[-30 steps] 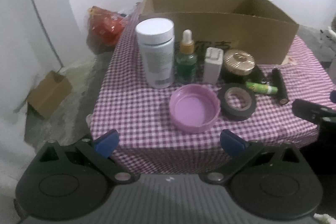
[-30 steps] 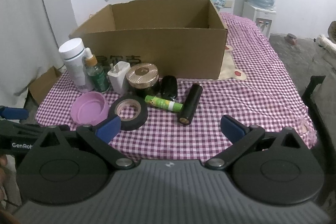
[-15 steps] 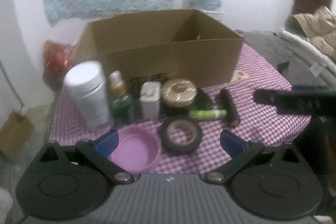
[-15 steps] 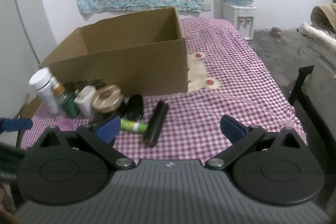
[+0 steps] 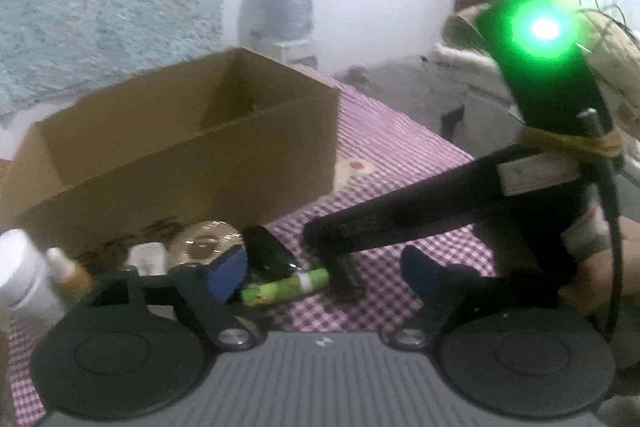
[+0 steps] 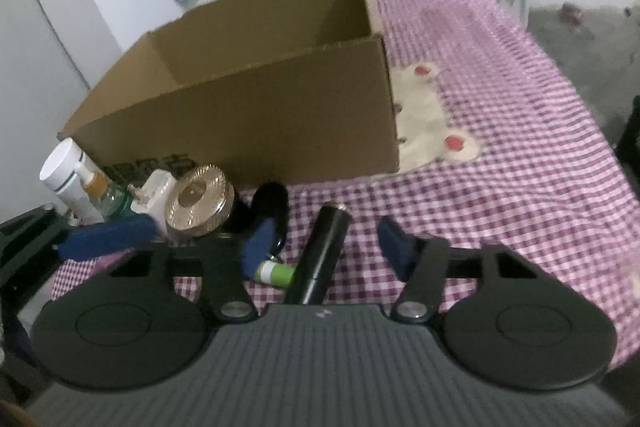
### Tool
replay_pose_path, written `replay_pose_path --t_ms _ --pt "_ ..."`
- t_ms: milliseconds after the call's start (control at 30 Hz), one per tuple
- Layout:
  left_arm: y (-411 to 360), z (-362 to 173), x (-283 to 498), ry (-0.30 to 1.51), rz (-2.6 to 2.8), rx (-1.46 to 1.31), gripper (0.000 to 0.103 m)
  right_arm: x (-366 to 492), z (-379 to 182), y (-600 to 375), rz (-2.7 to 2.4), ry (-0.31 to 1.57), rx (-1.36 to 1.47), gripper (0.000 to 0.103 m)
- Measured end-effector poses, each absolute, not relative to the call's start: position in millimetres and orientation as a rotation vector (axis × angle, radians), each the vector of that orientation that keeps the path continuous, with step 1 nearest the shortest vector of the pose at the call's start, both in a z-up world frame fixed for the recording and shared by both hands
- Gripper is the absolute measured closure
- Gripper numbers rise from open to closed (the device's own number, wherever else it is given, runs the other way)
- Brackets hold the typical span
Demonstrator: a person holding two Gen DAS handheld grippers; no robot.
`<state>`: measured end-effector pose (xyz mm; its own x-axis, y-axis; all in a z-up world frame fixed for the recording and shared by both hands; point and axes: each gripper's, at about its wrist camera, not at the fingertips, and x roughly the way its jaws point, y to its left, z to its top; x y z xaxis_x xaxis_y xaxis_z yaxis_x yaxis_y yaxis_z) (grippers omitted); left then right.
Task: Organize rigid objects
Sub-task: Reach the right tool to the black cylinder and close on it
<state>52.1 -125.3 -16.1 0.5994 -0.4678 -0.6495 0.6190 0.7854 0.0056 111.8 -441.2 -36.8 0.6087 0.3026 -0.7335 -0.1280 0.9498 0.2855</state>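
black cylinder (image 6: 322, 253) lies nearest, on the purple checked cloth (image 6: 500, 163) of the counter, long axis running between the right gripper (image 6: 320, 247) fingers. the jaws have just been closing; the blue pads stand either side of the cylinder with a gap visible on both, so not yet clenched on it. to grip well: centre the tube between the pads, close across its width, not along it, and lift straight so it does not roll out.

green tube (image 6: 276, 271) touches or nearly touches the cylinder's near left side; keep the left pad (image 6: 258, 243) clear of it, or both will come up together.

left gripper (image 5: 320, 267): jaws also just been closing, the green tube (image 5: 286, 286) and the dark items lying between its fingers, nothing gripped. the right gripper's finger crosses its view, so the two are crowded; judgement: one should wait.

behind: gold-lidded jar (image 6: 200, 201), white adapter (image 6: 158, 197), dropper bottle (image 6: 100, 187), white bottle (image 6: 64, 171).

farthest: cardboard box (image 6: 256, 115), open, likely destination.
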Motion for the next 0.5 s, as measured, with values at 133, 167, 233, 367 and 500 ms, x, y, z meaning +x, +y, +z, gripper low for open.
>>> replay_pose_path --t_ms 133,167,233,367,500 --pt "-136 -24 57 0.717 -0.685 0.244 0.033 120 -50 -441 0.283 0.945 0.236 0.080" --pt "-138 -27 58 0.726 -0.692 0.245 0.037 122 -53 -441 0.292 0.953 0.247 0.080" --pt "-141 -31 60 0.748 -0.704 0.249 0.041 122 -56 -445 0.305 0.958 0.274 0.080" --pt "-148 -36 69 0.792 -0.739 0.245 0.043 122 -62 -463 0.299 0.980 0.355 0.082" --pt "-160 -40 73 0.826 -0.757 0.264 0.043 117 -68 -482 0.302 0.996 0.460 0.082"
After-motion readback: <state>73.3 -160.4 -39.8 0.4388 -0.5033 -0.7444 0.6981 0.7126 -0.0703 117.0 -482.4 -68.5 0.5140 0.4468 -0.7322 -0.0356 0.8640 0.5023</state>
